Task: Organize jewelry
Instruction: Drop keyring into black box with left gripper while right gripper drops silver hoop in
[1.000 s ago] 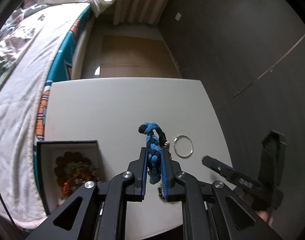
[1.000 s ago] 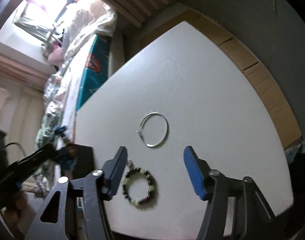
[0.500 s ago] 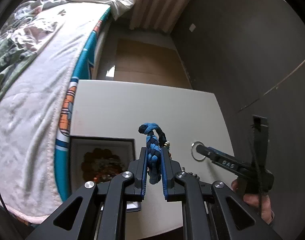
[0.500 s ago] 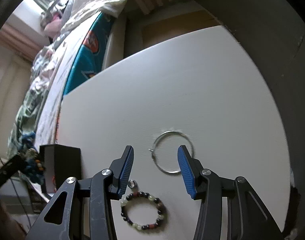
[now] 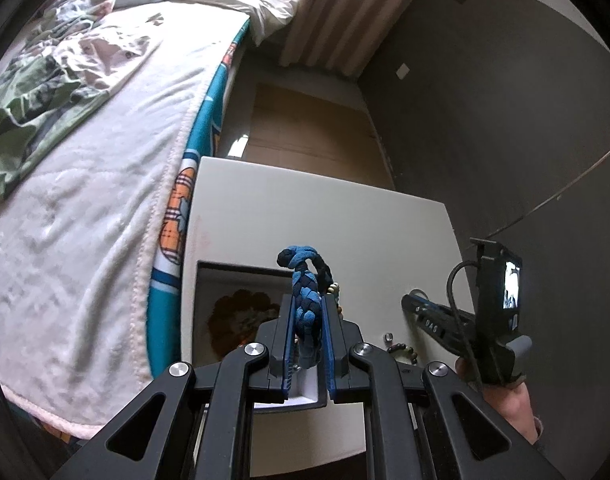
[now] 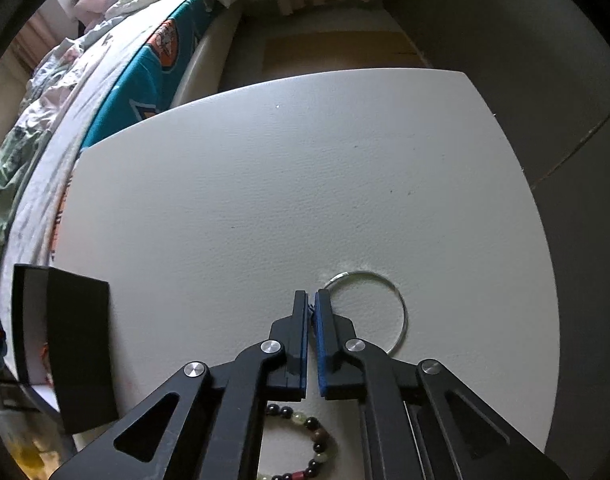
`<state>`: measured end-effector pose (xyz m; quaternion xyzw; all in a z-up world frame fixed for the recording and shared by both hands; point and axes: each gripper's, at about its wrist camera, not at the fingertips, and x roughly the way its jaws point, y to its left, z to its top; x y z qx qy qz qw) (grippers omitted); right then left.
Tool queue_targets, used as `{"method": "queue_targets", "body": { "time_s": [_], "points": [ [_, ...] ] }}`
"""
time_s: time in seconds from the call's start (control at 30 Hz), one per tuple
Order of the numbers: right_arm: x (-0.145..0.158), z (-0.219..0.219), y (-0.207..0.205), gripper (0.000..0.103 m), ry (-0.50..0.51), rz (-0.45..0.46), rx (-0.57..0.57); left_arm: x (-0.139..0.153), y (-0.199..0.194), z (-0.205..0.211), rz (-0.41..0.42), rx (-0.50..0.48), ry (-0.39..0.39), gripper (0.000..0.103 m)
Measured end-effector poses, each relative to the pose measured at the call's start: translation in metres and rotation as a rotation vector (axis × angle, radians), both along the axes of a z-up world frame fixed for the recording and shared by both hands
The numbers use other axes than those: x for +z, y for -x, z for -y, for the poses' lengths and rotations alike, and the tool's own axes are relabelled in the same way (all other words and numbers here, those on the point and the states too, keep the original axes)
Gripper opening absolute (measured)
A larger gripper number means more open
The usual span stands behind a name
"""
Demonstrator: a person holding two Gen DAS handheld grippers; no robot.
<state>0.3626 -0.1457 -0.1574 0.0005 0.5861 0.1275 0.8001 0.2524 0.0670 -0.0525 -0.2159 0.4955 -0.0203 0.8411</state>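
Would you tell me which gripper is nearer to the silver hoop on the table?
Right. The right gripper has its tips at the silver hoop's rim, jaws shut. The left gripper is off to the side above the box, holding the blue braided bracelet.

Braided cloth bracelet (image 5: 305,296), shiny thin metal hoop (image 6: 385,312), matt, finely textured, perhaps painted table (image 6: 305,180).

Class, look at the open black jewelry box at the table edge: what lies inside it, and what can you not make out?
Inside the black jewelry box lies a brownish beaded piece on a pale lining. The left gripper and its blue braided bracelet cover the box's right part, so anything there is hidden.
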Motion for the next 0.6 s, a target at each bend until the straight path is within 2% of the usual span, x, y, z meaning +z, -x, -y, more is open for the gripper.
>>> {"method": "queue_targets", "body": {
  "time_s": [0.07, 0.17, 0.27, 0.33, 0.37, 0.4, 0.47, 0.6],
  "points": [
    [0.004, 0.000, 0.003, 0.004, -0.035, 0.008, 0.000, -0.001, 0.005, -0.004, -0.001, 0.000, 0.003, 0.013],
    [0.015, 0.001, 0.015, 0.004, -0.161, 0.003, 0.009, -0.005, 0.009, -0.010, -0.014, 0.003, 0.007, 0.013],
    [0.029, -0.004, 0.028, 0.004, -0.239, 0.017, 0.022, -0.015, 0.008, -0.014, -0.036, 0.000, 0.047, 0.013],
    [0.041, -0.010, 0.036, 0.004, -0.288, 0.027, 0.041, -0.022, 0.007, -0.015, -0.053, -0.006, 0.063, 0.020],
    [0.046, -0.012, 0.039, 0.004, -0.304, 0.033, 0.051, -0.026, 0.006, -0.018, -0.062, -0.007, 0.079, 0.029],
    [0.051, -0.015, 0.042, 0.004, -0.314, 0.038, 0.061, -0.028, 0.007, -0.021, -0.061, 0.003, 0.089, 0.045],
    [0.063, -0.025, 0.049, 0.004, -0.334, 0.051, 0.091, -0.029, 0.011, -0.031, -0.050, 0.040, 0.100, 0.063],
    [0.076, -0.050, 0.055, 0.004, -0.354, 0.066, 0.140, -0.024, 0.020, -0.046, -0.025, 0.069, 0.113, 0.065]
  ]
}}
